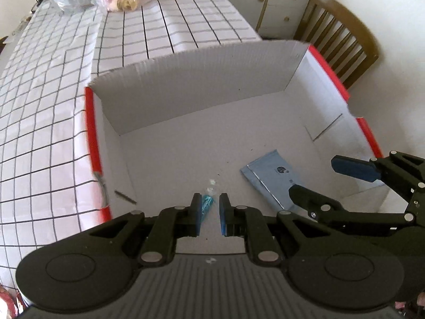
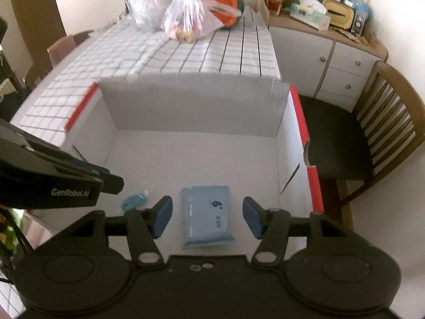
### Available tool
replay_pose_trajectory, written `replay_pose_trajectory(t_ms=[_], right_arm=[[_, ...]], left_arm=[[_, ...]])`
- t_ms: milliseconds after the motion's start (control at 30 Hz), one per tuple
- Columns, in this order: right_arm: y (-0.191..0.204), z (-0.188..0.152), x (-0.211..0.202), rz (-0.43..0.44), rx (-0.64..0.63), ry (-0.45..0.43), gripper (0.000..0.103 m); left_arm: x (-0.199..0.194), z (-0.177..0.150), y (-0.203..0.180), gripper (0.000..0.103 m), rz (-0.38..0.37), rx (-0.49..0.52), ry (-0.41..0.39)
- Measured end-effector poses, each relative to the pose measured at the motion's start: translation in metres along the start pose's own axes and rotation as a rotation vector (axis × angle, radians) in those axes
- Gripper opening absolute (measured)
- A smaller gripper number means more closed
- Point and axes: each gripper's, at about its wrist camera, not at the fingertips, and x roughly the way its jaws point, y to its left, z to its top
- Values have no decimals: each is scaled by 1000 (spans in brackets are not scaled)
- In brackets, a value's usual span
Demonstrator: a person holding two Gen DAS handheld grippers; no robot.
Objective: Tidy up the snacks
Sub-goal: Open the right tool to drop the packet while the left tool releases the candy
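Note:
A white cardboard box (image 1: 186,93) (image 2: 186,109) with red rims stands on the table, and both grippers hang over it. A light-blue flat snack packet (image 1: 265,175) (image 2: 204,220) lies on the box floor. My right gripper (image 2: 207,215) (image 1: 313,178) is above it, its jaws wide apart and clear of the packet. A small teal wrapped candy (image 1: 207,202) (image 2: 134,200) lies on the floor to the packet's left. My left gripper (image 1: 209,212) (image 2: 119,182) hovers just over the candy, jaws drawn close with nothing between the pads.
The table wears a checked cloth (image 1: 53,106). Plastic bags (image 2: 186,21) of goods sit at its far end. A wooden chair (image 2: 385,122) stands right of the box, and a white cabinet (image 2: 326,63) with clutter on top is behind it.

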Motion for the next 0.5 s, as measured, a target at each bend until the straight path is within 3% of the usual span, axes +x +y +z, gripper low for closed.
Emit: replay_pose_trajectory(t_ms=[167, 300, 500], right_arm=[[8, -1, -21, 9, 22, -45, 64], [18, -4, -36, 15, 31, -77, 68], [35, -9, -58, 26, 51, -121, 76]], left_arm=[[-24, -10, 5, 14, -14, 0, -50], [-45, -21, 12, 23, -27, 5, -95], [-74, -42, 24, 26, -48, 17, -142]])
